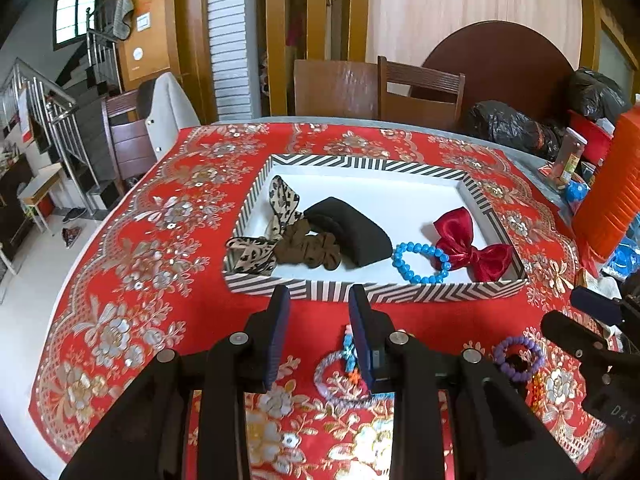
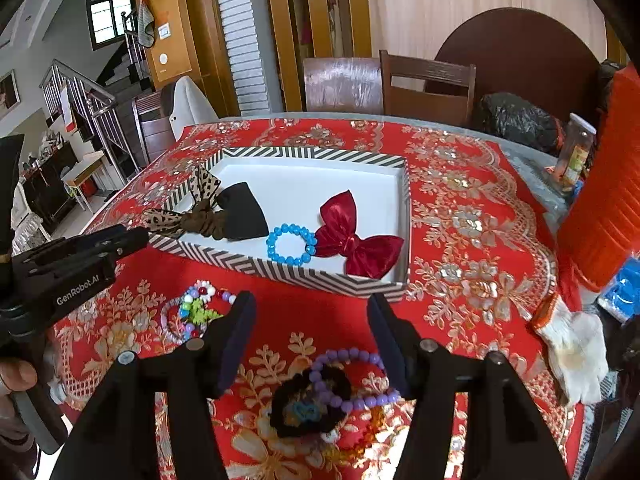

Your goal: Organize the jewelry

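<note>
A striped box (image 1: 376, 293) (image 2: 288, 272) on the red cloth holds a blue bead bracelet (image 1: 420, 262) (image 2: 291, 243), a red bow (image 1: 472, 246) (image 2: 356, 236), a black hair piece (image 1: 352, 232) (image 2: 244, 210) and a leopard bow (image 1: 272, 232) (image 2: 192, 208). My left gripper (image 1: 319, 300) (image 2: 136, 236) is open and empty, above a colourful bead bracelet (image 1: 344, 372) (image 2: 196, 312). My right gripper (image 2: 312, 308) (image 1: 576, 312) is open and empty over a purple bead bracelet (image 2: 352, 380) (image 1: 518, 358) and a black scrunchie (image 2: 308, 404).
An orange container (image 2: 600, 184) (image 1: 608, 200), a jar (image 2: 576, 152), black bags (image 1: 512, 124) and a white glove (image 2: 576, 344) sit at the right. Wooden chairs (image 1: 420, 92) stand behind the table. The table's left edge drops to the floor.
</note>
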Demonstrator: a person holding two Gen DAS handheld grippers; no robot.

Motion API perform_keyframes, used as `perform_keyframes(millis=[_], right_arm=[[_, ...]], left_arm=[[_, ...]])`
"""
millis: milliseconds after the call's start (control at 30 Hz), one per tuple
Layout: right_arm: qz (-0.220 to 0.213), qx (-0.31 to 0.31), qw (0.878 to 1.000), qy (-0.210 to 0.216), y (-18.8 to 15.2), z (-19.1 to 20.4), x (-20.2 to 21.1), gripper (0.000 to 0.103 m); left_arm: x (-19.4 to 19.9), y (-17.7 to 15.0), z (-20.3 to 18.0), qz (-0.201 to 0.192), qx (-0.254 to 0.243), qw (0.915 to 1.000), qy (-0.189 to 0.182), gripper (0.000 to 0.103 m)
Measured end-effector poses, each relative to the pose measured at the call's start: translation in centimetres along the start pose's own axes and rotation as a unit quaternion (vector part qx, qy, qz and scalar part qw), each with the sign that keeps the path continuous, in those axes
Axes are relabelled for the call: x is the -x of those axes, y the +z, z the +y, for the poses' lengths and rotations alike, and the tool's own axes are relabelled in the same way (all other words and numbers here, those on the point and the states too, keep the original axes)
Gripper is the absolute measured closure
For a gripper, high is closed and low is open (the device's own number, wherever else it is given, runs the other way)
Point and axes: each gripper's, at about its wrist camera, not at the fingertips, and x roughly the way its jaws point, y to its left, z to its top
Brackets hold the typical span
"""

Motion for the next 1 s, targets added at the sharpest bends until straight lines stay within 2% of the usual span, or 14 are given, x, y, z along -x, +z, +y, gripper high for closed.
perform_keyframes(millis=[300,500,767,1000], right_arm=[[-0.008,0.005,1.0,0.003,-0.8,0.3,1.4,0.039],[-0.011,0.001,1.0,0.003,-1.0,-0.1,1.8,0.039],[0.001,-0.005,1.0,0.01,-1.3,-0.8,1.1,0.038],[0.023,0.0,0.999,0.04,-1.6,-0.2,-1.1,0.039]], left_arm=[[1.6,-1.1,-0.2,-0.004,-0.006,0.9999,0.009,0.076],[1.9,-1.1,1.9,0.011,0.025,0.9996,-0.01,0.076],[0.6,-2.0,3.8,0.053,0.058,0.9963,-0.035,0.076],[-1.4,-3.7,3.7,0.093,0.052,0.9931,-0.049,0.076]])
